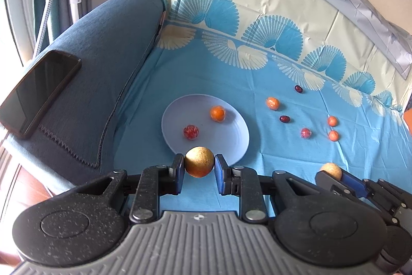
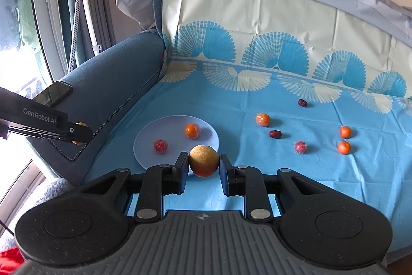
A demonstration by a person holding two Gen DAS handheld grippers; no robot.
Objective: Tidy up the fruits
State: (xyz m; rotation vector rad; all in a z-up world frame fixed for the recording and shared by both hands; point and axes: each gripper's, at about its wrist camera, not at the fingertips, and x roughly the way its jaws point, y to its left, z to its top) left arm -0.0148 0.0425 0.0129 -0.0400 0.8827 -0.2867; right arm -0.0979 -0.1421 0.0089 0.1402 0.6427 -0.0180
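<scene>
Left claw (image 1: 199,165): clamped on a golden-brown round fruit (image 1: 199,165), held just above the near rim of the pale plate (image 1: 231,143). Right claw (image 2: 203,166): likewise clamped on a second tan round fruit (image 2: 203,163), poised over the near edge of the same plate. Both loads apparently a short drop from release.

On the plate already: one orange (image 1: 217,113) and one red wrapped fruit (image 1: 190,132), lying apart.

Beyond, to the right on the blue cloth (image 1: 257,84), not yet gathered: a wrapped orange (image 1: 272,103), two small oranges (image 1: 332,121) (image 1: 333,135) close together, another red wrapped fruit (image 1: 305,133), and two dark dates (image 1: 284,118) (image 1: 298,88), all well apart from the plate.

Judged roughly a third done, counting the two in hand: two delivered, two arriving, six remaining. Off to the left, a phone (image 1: 38,92) on the sofa arm (image 1: 108,48), uninvolved.
</scene>
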